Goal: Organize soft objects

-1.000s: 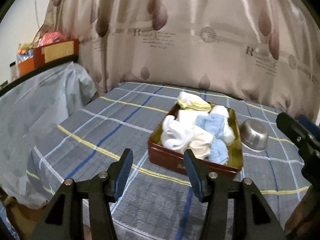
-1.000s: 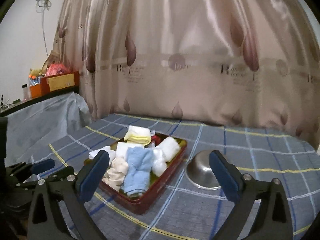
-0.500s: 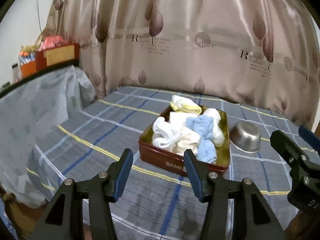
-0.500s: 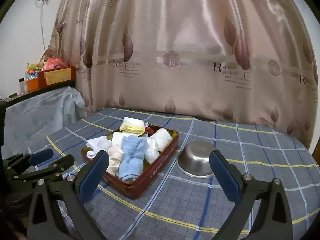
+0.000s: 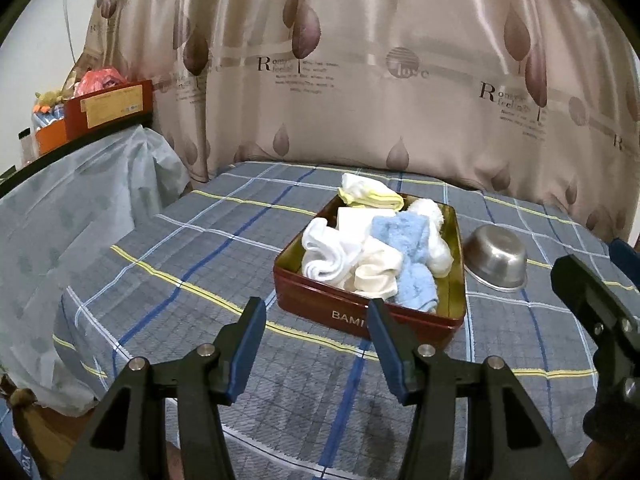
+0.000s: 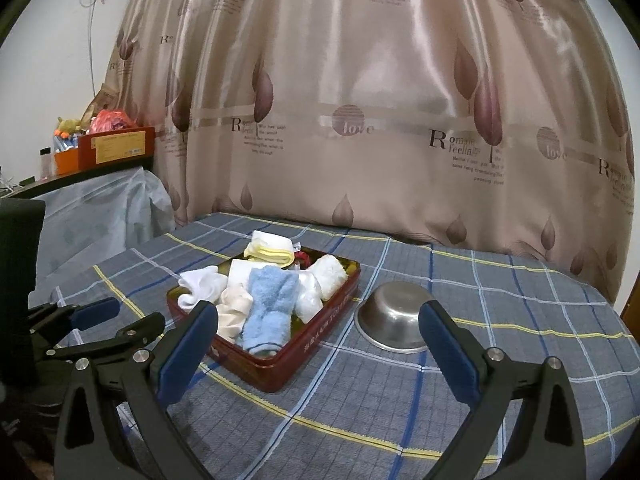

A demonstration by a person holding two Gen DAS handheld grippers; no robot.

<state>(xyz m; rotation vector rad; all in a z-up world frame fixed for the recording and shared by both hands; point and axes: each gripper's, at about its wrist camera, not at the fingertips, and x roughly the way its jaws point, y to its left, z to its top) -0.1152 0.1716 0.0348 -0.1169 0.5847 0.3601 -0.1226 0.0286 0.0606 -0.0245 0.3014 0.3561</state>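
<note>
A red tin [image 5: 332, 306] [image 6: 280, 364] stands on the checked tablecloth and holds rolled soft cloths. Among them are a white one [image 5: 324, 254], a cream one [image 5: 378, 274], a light blue one [image 5: 404, 240] [image 6: 268, 312] and a yellow-edged one [image 5: 372, 196] [image 6: 268, 250] at the far end. My left gripper [image 5: 315, 306] hovers open before the tin's near wall, empty. It also shows at the left edge of the right wrist view as the left gripper [image 6: 100, 320]. My right gripper [image 6: 318, 310] stands wide open and empty, short of the tin and bowl.
A steel bowl [image 5: 496, 260] [image 6: 392, 324] lies tilted on the cloth just right of the tin. A satin curtain [image 6: 360, 120] closes the back. A plastic-covered ledge [image 5: 80, 200] with boxes [image 5: 108, 106] rises at the left. The table's edge runs close in front.
Both grippers have drawn back slightly from the tin, which now looks smaller and farther. Neither jaw width has changed, and nothing was taken hold of.
</note>
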